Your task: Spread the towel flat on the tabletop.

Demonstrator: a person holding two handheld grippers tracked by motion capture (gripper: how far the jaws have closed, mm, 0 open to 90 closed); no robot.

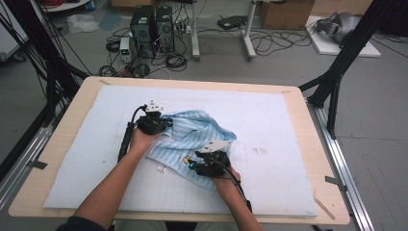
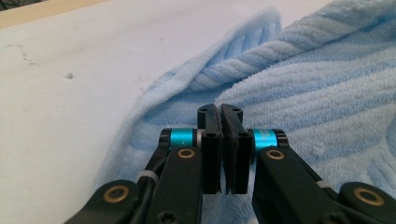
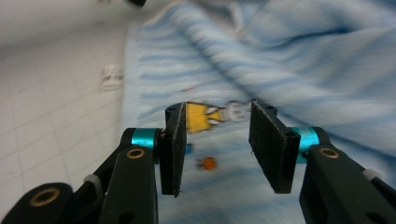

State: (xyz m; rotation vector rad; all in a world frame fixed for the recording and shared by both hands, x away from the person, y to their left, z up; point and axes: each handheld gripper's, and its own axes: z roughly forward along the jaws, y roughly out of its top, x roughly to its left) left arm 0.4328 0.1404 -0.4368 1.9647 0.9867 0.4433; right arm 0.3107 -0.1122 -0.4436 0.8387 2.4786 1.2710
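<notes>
Jaws of the left gripper (image 2: 222,112) are pressed together at the far edge of the crumpled light-blue striped terry towel (image 1: 192,139) lying mid-worktop; whether cloth is pinched I cannot tell. The right gripper (image 3: 218,116) hovers with jaws apart over the towel's small yellow cartoon print (image 3: 198,116), so gripping there seems next

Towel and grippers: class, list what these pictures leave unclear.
- Left gripper, left gripper view: jaws shut, but whether towel cloth is pinched is hidden by the pads.
- Towel's printed picture, right gripper view: blurred, partly behind a pad.
- Towel's underside, high view: hidden by folds.
</notes>
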